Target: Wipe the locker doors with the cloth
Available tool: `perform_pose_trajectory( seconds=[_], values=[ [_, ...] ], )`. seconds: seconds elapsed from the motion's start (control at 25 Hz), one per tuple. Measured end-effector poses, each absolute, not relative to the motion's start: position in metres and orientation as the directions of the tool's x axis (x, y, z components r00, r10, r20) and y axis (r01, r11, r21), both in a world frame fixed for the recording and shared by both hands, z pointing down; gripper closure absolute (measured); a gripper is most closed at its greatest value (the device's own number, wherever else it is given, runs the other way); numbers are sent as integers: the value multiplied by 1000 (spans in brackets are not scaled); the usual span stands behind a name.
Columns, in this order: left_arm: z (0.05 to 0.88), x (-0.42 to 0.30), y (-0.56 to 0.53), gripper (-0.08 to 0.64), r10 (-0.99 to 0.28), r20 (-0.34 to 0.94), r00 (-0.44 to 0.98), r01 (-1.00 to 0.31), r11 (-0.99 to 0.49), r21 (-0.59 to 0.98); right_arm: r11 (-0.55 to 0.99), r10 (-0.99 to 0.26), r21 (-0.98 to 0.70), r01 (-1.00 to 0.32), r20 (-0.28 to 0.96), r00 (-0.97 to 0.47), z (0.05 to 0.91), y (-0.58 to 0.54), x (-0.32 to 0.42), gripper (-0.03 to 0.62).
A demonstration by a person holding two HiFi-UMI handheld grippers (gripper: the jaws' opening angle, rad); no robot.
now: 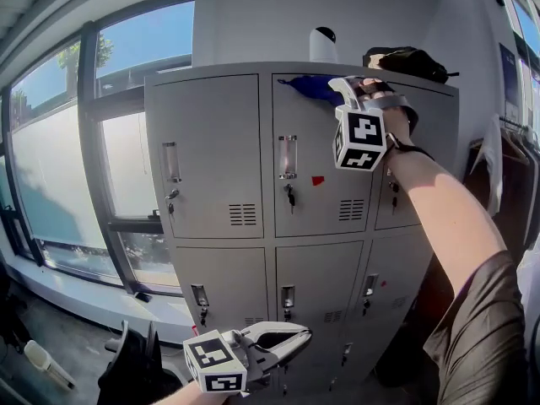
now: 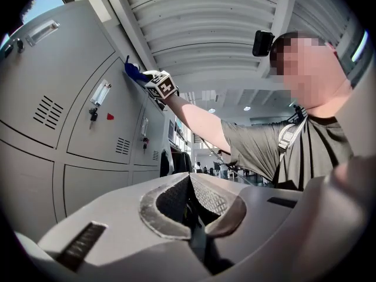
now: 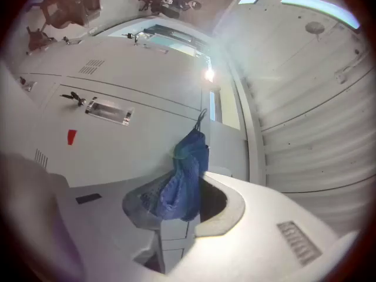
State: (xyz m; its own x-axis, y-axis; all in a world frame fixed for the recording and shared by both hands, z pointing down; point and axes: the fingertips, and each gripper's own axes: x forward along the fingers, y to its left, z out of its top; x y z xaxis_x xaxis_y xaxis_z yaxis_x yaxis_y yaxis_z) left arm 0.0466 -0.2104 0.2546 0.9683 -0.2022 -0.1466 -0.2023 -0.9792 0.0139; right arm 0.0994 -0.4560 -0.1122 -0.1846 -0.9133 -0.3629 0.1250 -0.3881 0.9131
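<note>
A grey bank of lockers (image 1: 219, 277) fills the centre of the head view, with tall windows (image 1: 59, 167) at the left of the frame. The right tongs (image 1: 340, 85) are raised to the upper centre of the frame, clamped on a blue cloth (image 1: 308, 87) — the cloth lies against the top edge of the upper middle door (image 1: 325, 167), just left of the tongs. In the right gripper view the tongs (image 3: 187, 201) pinch the cloth (image 3: 187, 172) between their pads, and its free end stands out beyond the tips toward the door (image 3: 135, 157), which bears a small red mark (image 3: 71, 136) at the left of the frame. The left tongs (image 1: 297, 337) hang at the bottom centre of the head view, in front of the lower lockers. In the left gripper view they (image 2: 189, 195) are closed together with nothing between them — at the upper left of that frame the person's arm (image 2: 205, 122) reaches up to the cloth (image 2: 134, 72). On top of the lockers sit a white rounded object (image 1: 322, 45) and a dark bag (image 1: 409, 62).
</note>
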Motion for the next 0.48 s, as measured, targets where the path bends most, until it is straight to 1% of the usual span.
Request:
perform_pose_trajectory(
  seconds=[0.2, 0.48],
  values=[
    [254, 35, -217, 551, -242, -144, 960, -242, -970, 17, -389, -916, 914, 116, -369, -159, -134, -474, 103, 506],
    [260, 35, -219, 551, -263, -130, 956, -262, -965, 25, -393, -914, 902, 180, -363, -179, -88, -484, 104, 506]
  ],
)
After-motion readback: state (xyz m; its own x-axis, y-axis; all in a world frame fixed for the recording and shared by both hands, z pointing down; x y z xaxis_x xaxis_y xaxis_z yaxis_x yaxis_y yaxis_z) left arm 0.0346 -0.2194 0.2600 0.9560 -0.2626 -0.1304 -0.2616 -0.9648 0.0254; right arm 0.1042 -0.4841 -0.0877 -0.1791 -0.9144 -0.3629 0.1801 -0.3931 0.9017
